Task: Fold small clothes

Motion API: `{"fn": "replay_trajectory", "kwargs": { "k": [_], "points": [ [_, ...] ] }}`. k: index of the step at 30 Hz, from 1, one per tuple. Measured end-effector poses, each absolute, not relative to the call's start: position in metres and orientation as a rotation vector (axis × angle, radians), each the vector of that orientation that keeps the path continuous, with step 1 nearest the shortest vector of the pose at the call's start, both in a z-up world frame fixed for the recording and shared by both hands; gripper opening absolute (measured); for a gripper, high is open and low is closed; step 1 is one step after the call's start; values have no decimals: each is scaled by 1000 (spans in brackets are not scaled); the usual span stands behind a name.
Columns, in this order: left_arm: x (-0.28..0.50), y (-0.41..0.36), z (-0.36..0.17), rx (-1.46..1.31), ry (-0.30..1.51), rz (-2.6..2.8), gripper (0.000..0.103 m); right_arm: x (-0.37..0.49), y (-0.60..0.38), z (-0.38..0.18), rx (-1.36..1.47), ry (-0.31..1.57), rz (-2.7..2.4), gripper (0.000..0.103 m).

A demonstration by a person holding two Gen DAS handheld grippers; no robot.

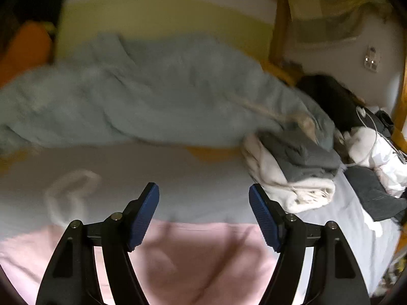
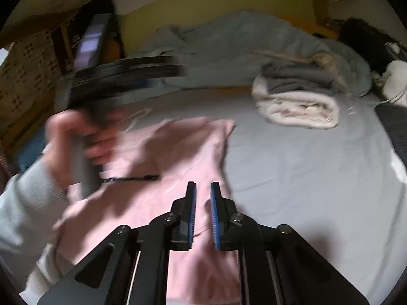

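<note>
Bed: a pale grey-lilac sheet [image 2: 292, 167] covers the mattress, and all the clothes lie on it.
Pink garment: a small pink garment [image 2: 178, 152] lies flat on the near part of the sheet, straight under both tools; in the left wrist view it fills the bottom of the picture [image 1: 178, 259].
Left tool: the left tool [image 1: 203, 211] hangs above the pink garment with its blue pads wide apart and nothing between them.
Left tool, seen from the right: it shows as a dark blurred bar [image 2: 122, 71] up over the far left of the garment.
Hand: a hand [image 2: 76, 137] grips the handle of the left tool; the sleeve [image 2: 23, 203] is pale grey-blue.
Right tool: the right tool [image 2: 203, 213] sits low over the near edge of the pink garment, its pads nearly together with a narrow slit left. No cloth shows between them.
Folded pile: a cream roll with a grey piece on top [image 2: 297, 101] rests on the sheet, far right, well apart from the pink garment.
Blanket: a light blue blanket [image 1: 142, 89] is bunched along the back of the bed, behind the pile.
Right edge: dark and white clothes [image 1: 376, 157] lie heaped there, too blurred to sort.
</note>
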State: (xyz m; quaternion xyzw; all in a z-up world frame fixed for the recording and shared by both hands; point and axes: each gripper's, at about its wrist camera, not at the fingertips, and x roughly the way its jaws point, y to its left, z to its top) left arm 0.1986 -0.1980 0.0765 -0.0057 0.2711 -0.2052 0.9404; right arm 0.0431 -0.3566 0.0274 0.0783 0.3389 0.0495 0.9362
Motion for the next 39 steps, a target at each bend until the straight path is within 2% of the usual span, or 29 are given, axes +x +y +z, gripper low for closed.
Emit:
{"fn": "replay_trajectory", "kwargs": {
  "k": [2,4,5,11,15,17,18,21,28,29,31,32,38,39],
  "points": [
    [170,-169,95,22,450,-362,84,47,-363,27,161,686,70,13],
    [136,-136,110,59,351,-327,101,51,-367,24,180,688,53,13],
    [122,-122,115,75,318,-313,103,50,-367,26,187,691,47,13],
    [50,-31,113,87,247,-162,103,35,-371,33,185,645,8,13],
    [13,21,80,65,232,-35,103,21,-363,42,168,578,-3,13],
    [0,39,59,35,263,8,103,15,-361,45,168,552,-2,17],
    [-7,48,51,20,278,8,103,10,-359,48,164,535,-4,24],
    [-29,62,27,-24,294,41,103,-14,-353,50,149,474,-29,59],
    [-48,72,4,-99,361,60,103,-49,-348,30,275,524,-30,61],
    [-53,75,1,-99,365,72,103,-54,-347,27,283,533,-46,63],
    [-59,82,-5,-113,398,83,103,-64,-345,19,300,552,-80,75],
    [-60,86,-9,-135,418,84,103,-67,-345,14,320,563,-85,76],
    [-55,111,-50,-416,647,23,98,-56,-352,-19,412,741,-60,76],
    [-58,115,-53,-448,650,21,96,-52,-356,-25,439,781,-32,68]
  ]
}}
